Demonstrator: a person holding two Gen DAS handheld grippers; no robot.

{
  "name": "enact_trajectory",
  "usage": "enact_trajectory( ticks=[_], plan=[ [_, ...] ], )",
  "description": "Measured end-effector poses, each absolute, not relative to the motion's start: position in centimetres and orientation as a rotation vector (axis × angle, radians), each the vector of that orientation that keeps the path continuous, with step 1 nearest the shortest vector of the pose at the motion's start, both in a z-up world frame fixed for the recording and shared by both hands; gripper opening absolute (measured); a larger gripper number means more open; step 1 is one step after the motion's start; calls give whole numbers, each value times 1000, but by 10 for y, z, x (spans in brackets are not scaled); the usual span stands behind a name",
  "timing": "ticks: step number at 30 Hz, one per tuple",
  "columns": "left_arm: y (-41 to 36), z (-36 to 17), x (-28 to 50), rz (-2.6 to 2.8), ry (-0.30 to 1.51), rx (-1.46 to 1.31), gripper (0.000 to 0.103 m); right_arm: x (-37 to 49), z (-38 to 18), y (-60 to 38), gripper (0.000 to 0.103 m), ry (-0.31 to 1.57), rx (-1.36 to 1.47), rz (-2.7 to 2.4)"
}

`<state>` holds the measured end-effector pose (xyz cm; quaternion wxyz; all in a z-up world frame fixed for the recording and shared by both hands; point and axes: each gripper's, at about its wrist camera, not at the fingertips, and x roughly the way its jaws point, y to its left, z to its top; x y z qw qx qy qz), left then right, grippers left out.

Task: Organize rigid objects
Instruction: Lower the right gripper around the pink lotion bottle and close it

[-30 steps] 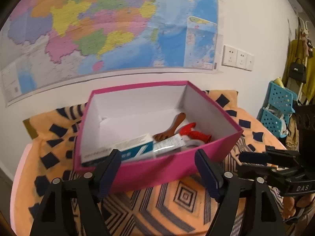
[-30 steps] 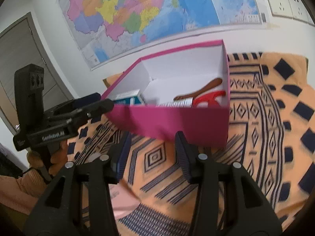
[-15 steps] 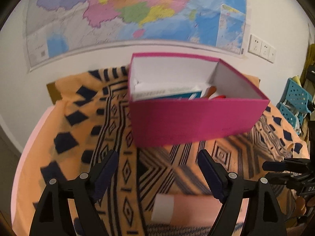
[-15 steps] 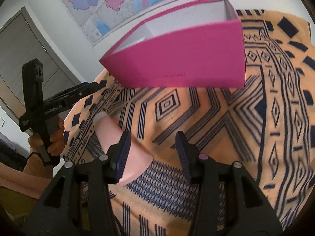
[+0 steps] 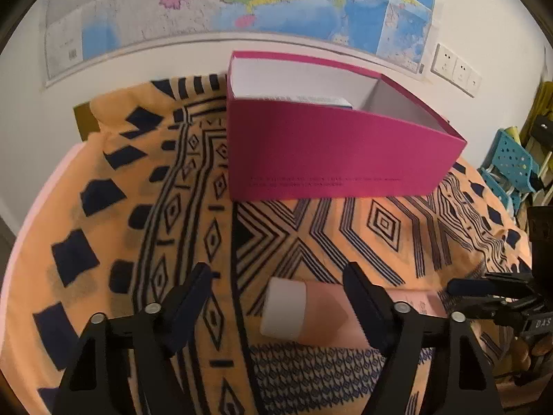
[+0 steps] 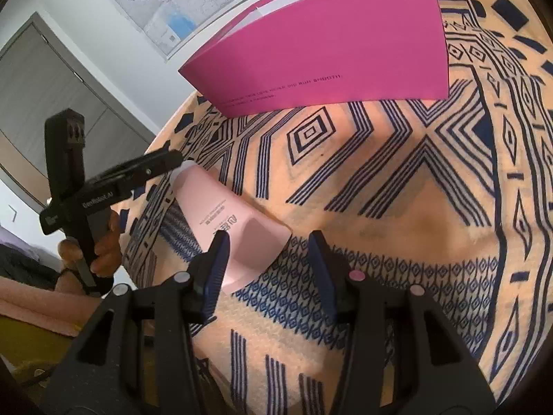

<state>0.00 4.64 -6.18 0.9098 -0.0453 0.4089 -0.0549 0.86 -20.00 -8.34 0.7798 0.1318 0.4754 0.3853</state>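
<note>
Pink tube [image 5: 311, 314] lying flat on cloth-covered bench [image 5: 363, 242], short of magenta box [image 5: 328, 159]. Left tool [image 5: 280, 290] being closed around white cap, nothing gripped yet. Right tool [image 6: 269, 263] being held half-open, empty, over tail end.

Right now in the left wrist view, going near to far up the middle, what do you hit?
Left gripper, jaws closing with nothing pressed between them → pink tube with white cap lying on the patterned orange cloth → magenta box → wall map.
</note>
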Motion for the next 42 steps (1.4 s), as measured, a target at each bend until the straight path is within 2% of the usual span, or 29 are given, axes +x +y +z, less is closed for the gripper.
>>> enact_trajectory(
  ticks=[7, 25, 42],
  plan=[
    [41, -69, -4, -160, 891, -91, 63, 2, -86, -199, 49, 1039, 295, 842],
    [40, -73, -8, -218, 936, -170, 61, 2, -91, -192, 49, 1060, 369, 868],
    [22, -73, -7, -274, 949, -178, 61, 24, -84, -217, 49, 997, 377, 776]
  ],
)
